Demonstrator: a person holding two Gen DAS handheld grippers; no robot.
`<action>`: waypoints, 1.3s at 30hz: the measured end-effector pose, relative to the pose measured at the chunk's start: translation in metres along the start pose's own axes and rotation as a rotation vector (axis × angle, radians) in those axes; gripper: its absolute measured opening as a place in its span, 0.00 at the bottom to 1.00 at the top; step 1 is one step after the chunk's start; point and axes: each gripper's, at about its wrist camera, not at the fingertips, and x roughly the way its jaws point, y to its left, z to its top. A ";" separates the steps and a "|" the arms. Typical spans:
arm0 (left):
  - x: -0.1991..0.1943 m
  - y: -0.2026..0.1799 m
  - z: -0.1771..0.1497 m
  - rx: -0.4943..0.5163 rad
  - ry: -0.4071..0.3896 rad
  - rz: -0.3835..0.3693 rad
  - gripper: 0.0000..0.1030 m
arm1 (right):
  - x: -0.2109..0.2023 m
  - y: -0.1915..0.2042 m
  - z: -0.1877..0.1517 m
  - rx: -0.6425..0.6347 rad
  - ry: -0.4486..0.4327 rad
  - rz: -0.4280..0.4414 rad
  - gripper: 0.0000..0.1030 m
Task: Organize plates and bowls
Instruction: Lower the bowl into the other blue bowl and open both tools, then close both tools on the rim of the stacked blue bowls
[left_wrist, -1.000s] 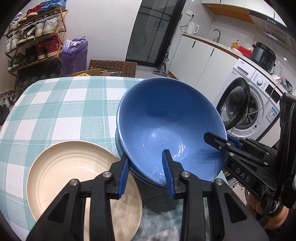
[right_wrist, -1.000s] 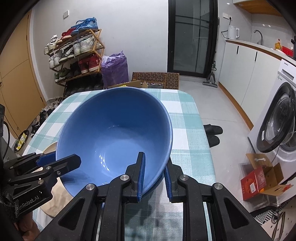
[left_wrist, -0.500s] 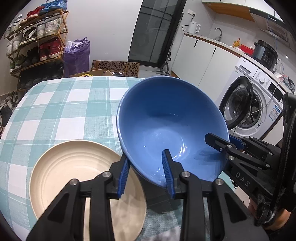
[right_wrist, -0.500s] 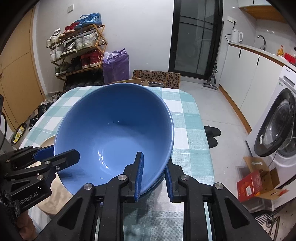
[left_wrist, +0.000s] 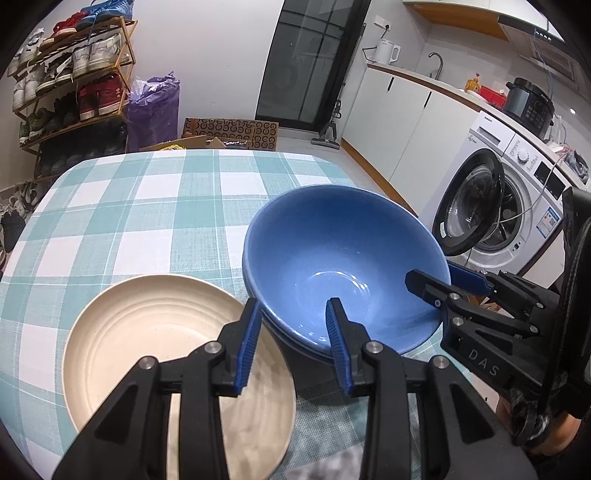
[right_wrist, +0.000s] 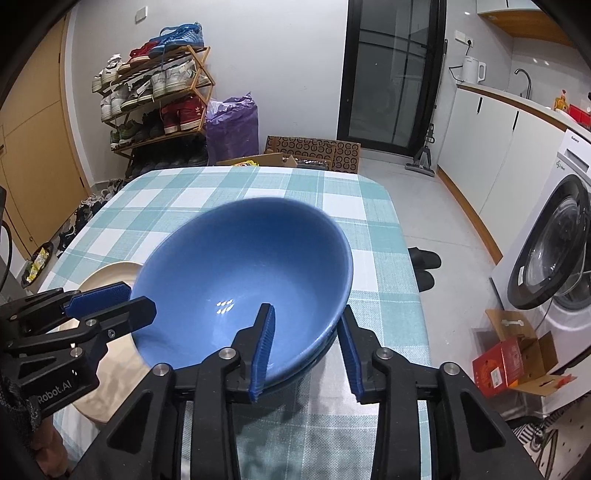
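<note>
Left gripper (left_wrist: 291, 332): jaws opening, blue pads astride the near rim of the blue bowl (left_wrist: 343, 266), one pad inside and one outside; gaps show on both sides, so the rim is released.
Right gripper (right_wrist: 306, 343): jaws opening, likewise astride the bowl's rim at the other side; pads stand clear of it.
Blue bowl: nested upright in a second blue bowl (left_wrist: 295, 343), whose rim peeks out beneath.
Cream plate (left_wrist: 155, 347): flat on the table, just beside the stack, to its left in the left wrist view.
Table (left_wrist: 147, 206): covered by a teal and white check cloth.
Beyond: washing machine (left_wrist: 491, 206), door ajar.
</note>
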 end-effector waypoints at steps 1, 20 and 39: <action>-0.001 0.000 0.000 0.002 -0.001 0.003 0.40 | -0.001 -0.001 -0.001 0.000 0.000 -0.002 0.38; -0.011 0.025 0.009 -0.019 -0.016 -0.020 0.79 | -0.028 -0.017 -0.001 0.071 -0.075 0.037 0.82; 0.019 0.038 0.013 -0.102 0.026 -0.106 0.83 | -0.006 -0.021 -0.010 0.133 -0.030 0.074 0.83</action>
